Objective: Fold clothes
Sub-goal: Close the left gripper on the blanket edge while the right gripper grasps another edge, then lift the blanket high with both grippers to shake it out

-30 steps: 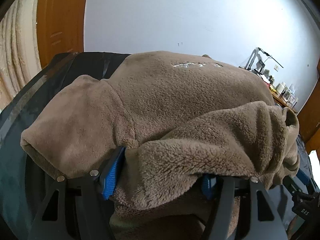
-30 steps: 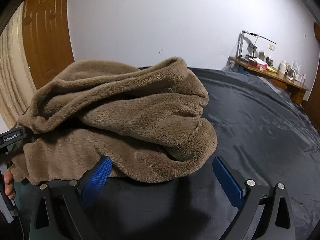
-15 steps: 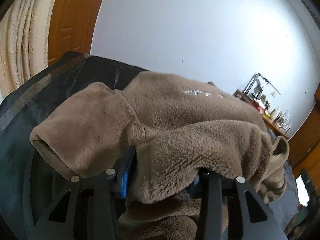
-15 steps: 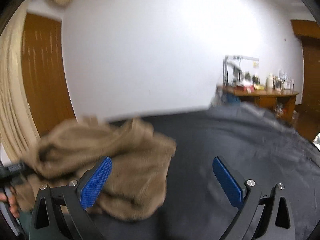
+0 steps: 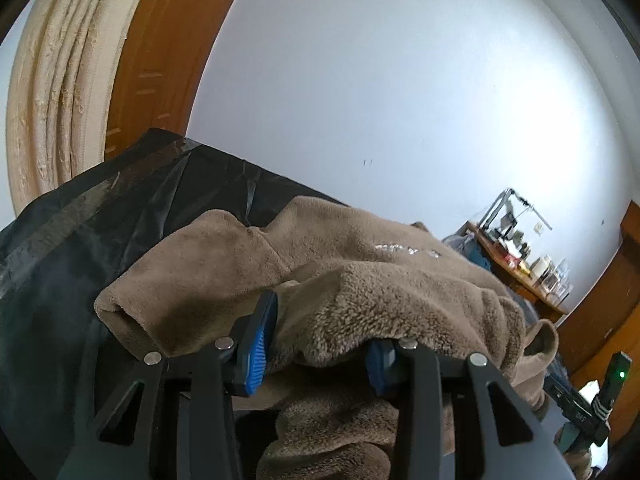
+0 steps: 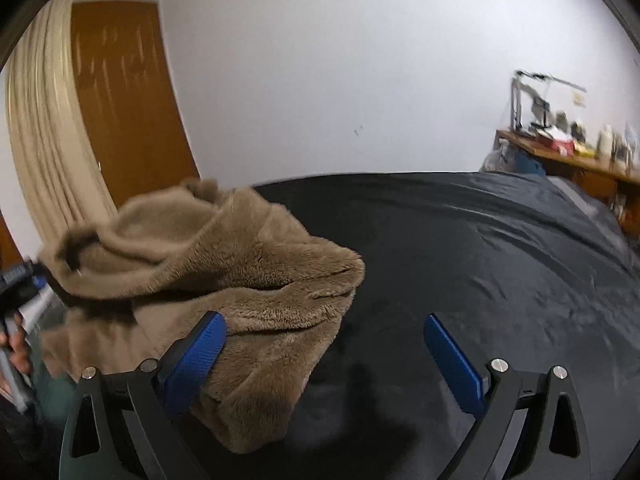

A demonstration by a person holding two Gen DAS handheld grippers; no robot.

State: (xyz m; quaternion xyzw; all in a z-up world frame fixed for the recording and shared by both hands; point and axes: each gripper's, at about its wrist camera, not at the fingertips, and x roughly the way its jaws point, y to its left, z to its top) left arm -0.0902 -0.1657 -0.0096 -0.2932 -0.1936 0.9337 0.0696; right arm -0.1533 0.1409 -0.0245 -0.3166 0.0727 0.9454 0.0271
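The brown fleece garment (image 5: 400, 292) sits bunched near the left edge of the black-covered bed (image 6: 480, 248), one thick fold raised off the cover. Your left gripper (image 5: 320, 344) is clamped on that fold, the pile bulging over both blue pads. Your right gripper (image 6: 324, 356) hangs with jaws spread wide and nothing between them; its left pad only overlaps the garment's hanging corner in the right wrist view.

The likely trouble is the bite itself. The pile is deep and springy, so you may be pinching several layers at once, and the fold could drag the whole heap instead of turning over. A shallow bite could also slip out under the cloth's weight. The black cover looks slick and creased, so the garment may slide toward the edge as you pull.

The fleece is plush and matte, rounded in soft rolls, with a pale printed mark (image 5: 404, 249) on its upper face. The wall (image 5: 400, 80) behind it is plain.
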